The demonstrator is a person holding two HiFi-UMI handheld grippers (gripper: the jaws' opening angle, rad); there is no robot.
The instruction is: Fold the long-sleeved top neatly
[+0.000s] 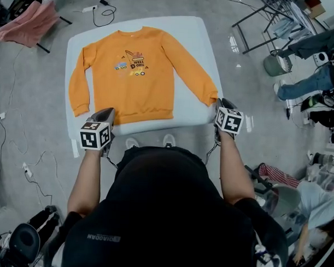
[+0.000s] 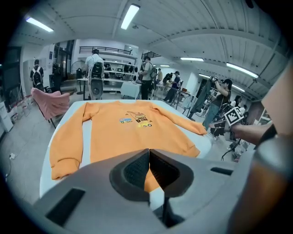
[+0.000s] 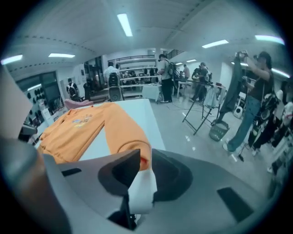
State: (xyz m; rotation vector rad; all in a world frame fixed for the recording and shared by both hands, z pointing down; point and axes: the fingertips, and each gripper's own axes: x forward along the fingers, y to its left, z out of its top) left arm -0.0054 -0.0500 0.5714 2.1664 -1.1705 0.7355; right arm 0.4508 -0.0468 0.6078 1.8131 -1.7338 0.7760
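An orange long-sleeved top (image 1: 141,85) lies flat and front-up on a white table (image 1: 190,27), sleeves spread down both sides. At the near right corner my right gripper (image 1: 220,106) sits on the right sleeve's cuff (image 1: 211,98). In the right gripper view the orange cuff (image 3: 143,146) is pinched between the tips of that gripper (image 3: 146,153), with white table cover showing below it. My left gripper (image 1: 106,118) hovers at the near edge, beside the hem's left corner. Its tips (image 2: 149,153) meet with nothing between them, and the hem (image 2: 151,157) lies just beyond.
A pink cloth (image 1: 26,21) is draped on a chair at the far left, and cables (image 1: 103,13) lie on the floor behind the table. At the far right are a metal rack (image 1: 264,21), a grey bin (image 1: 277,64) and people.
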